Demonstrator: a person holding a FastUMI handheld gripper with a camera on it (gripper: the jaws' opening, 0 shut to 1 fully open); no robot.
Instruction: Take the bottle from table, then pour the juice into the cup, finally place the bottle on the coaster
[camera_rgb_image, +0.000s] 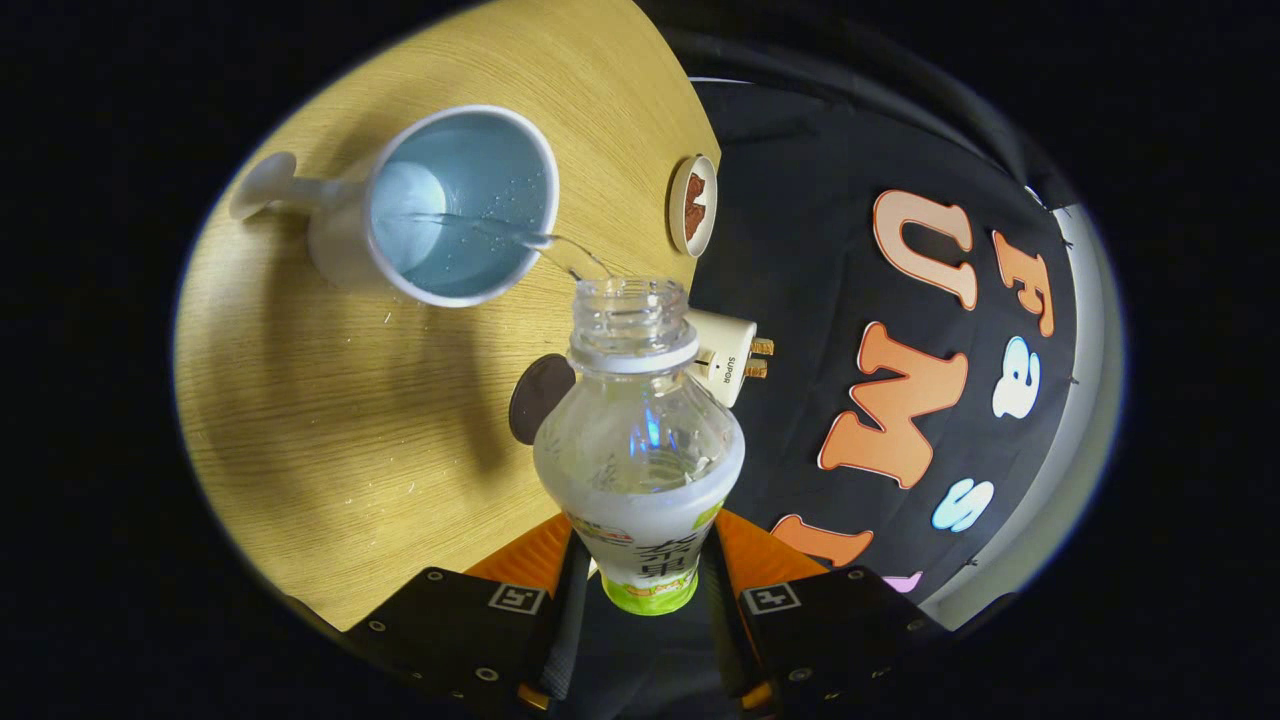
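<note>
1. Gripping the bottle (640, 440), the claw (648, 600) has both fingers pressed against the labelled lower body, one on each side, so the bottle sits clamped between them.
2. Seen from the gripper view, the bottle is clear plastic with its cap off; the open threaded mouth points ahead of the fingers and the whole bottle is tipped toward the cup (450, 205).
3. A thin stream of clear liquid (560, 248) runs from the bottle's mouth over the near rim of the cup and into it.
4. The cup is white with a pale blue inside and a handle on its far side; it stands on the wooden surface (330, 420) beyond the bottle's mouth, and liquid already lies in its bottom.
5. A dark round coaster (535, 395) lies flat on the surface just beside the bottle's shoulder, partly hidden behind it, between the fingers and the cup.
6. A small white device (728, 360) with a printed label stands close behind the bottle's neck at the edge of the surface.
7. A small round dish (693, 205) holding something brown sits near that same edge, well beyond the bottle.
8. Small droplets speckle the surface around the cup.
</note>
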